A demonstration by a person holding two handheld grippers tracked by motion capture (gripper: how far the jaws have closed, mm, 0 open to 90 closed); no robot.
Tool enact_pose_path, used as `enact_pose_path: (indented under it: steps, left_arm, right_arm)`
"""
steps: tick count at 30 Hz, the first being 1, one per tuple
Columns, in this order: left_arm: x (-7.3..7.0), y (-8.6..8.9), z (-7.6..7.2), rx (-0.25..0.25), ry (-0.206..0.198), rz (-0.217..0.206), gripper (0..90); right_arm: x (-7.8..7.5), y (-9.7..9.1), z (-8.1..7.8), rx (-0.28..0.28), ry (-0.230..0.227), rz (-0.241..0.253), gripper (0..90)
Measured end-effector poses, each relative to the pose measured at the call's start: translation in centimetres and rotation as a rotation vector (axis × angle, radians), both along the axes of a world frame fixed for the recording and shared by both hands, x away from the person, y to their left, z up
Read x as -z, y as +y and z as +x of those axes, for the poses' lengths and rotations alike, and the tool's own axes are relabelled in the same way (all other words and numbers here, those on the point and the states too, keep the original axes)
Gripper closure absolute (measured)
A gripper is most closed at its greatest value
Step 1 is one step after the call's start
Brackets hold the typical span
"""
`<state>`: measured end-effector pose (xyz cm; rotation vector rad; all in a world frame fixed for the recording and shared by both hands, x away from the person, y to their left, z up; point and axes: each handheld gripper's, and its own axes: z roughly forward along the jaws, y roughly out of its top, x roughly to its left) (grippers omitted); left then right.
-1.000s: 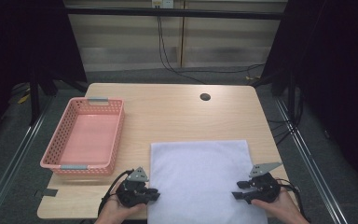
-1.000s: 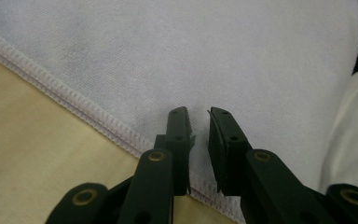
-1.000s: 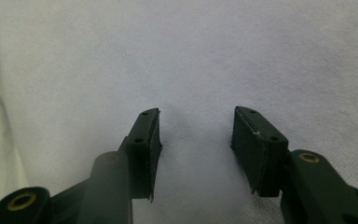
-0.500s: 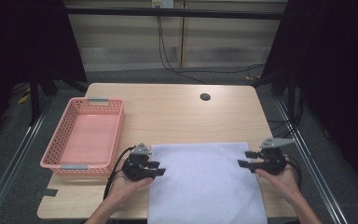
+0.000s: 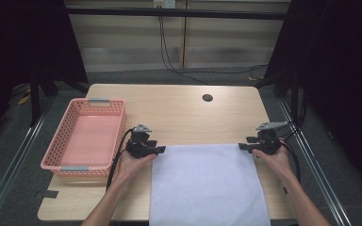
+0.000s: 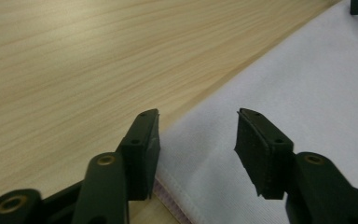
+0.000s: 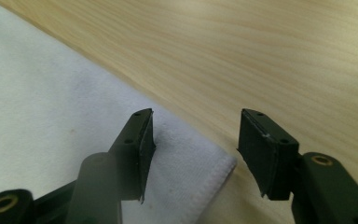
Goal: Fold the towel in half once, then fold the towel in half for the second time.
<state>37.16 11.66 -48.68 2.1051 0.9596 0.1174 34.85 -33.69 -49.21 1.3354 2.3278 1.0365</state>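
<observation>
Left tongs and right tongs are both spread, pinching nothing; the left ones just opened wider. Each sits at 1 far corner of the white cloth, which lies flat on the counter and hangs over its near edge. Pink basket just left of the left hand; bare wood beyond the cloth.

Black gripper bodies with brass screws, grey plates, trailing black cables.
</observation>
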Motion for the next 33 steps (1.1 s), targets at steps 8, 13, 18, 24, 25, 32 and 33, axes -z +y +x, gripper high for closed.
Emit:
enact_pose_path:
  steps: [8,13,18,24,25,32,33]
  left_arm:
    - [1.2,0.3,0.5,-0.005,0.030,0.023,42.6]
    - [1.4,-0.1,0.1,0.067,0.027,0.019,75.2]
    - [1.3,0.3,0.2,0.057,0.044,-0.019,84.0]
    - [0.5,0.6,0.5,0.051,0.036,-0.070,83.9]
    - [0.0,0.7,0.5,0.049,0.021,-0.084,83.9]
    - [-2.4,0.8,0.9,0.056,-0.027,-0.115,83.8]
    - [-2.8,0.8,1.0,0.050,-0.033,-0.118,83.8]
  right_arm:
    - [1.0,0.2,-0.1,-0.024,0.014,-0.012,55.6]
    - [1.1,-0.2,-0.4,-0.045,0.037,0.032,75.0]
    - [0.9,-0.1,-0.5,-0.046,0.038,0.031,84.4]
    - [0.1,-0.8,-0.5,-0.023,0.024,0.089,84.8]
    - [-0.1,-0.9,-0.4,-0.022,0.020,0.103,84.9]
    - [-1.9,-1.4,0.2,-0.026,-0.033,0.142,84.9]
    - [-2.2,-1.4,0.3,-0.024,-0.040,0.146,84.9]
